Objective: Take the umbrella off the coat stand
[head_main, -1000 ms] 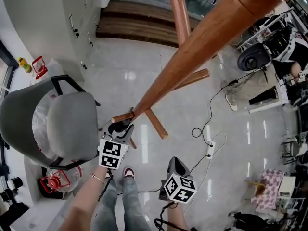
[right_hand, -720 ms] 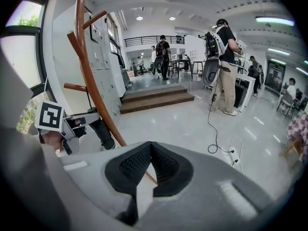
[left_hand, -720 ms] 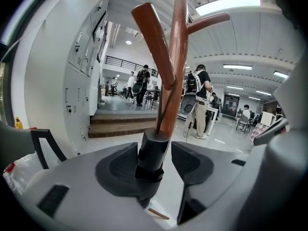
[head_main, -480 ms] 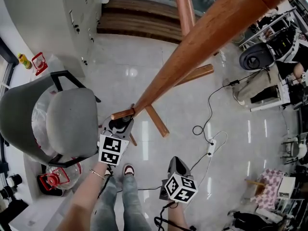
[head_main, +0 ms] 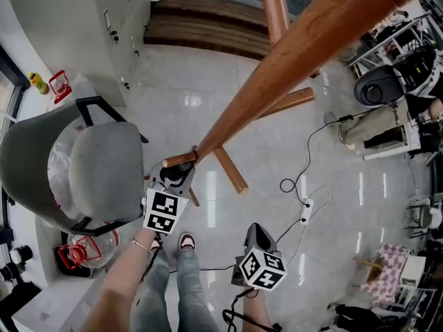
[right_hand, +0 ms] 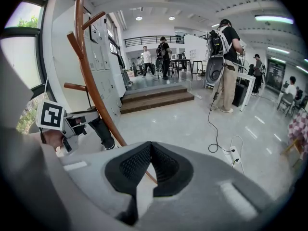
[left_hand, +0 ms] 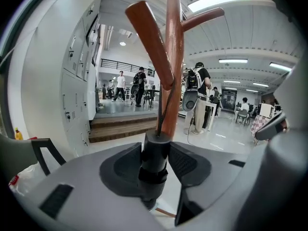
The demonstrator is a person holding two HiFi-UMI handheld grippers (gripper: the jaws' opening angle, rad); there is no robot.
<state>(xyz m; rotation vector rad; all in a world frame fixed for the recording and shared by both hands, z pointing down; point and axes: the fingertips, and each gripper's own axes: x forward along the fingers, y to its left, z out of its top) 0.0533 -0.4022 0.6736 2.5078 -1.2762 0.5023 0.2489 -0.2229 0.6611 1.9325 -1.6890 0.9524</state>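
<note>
The wooden coat stand (head_main: 277,68) leans across the head view, its pole (left_hand: 171,81) and pegs rising straight ahead in the left gripper view. A black folded umbrella (left_hand: 154,162) hangs against the pole by a thin cord. My left gripper (left_hand: 155,158) has just been closing, and both pads (left_hand: 126,165) now press on the umbrella's body. In the head view that gripper (head_main: 174,178) sits at the pole's lower pegs. In the right gripper view the umbrella (right_hand: 102,129) shows in the left gripper. My right gripper (right_hand: 151,150) is shut on nothing and held lower and apart (head_main: 255,235).
A grey chair (head_main: 83,178) stands close on the left, with a red-handled clear jug (head_main: 83,254) beside it. Grey cabinets (head_main: 118,19) and a wooden step (head_main: 201,30) lie behind. A cable and power strip (head_main: 304,209) trail on the tiled floor at the right. People stand far off.
The left gripper's jaws have drawn in onto the black umbrella. Both hands stay where they were; the head view has drifted slightly.
</note>
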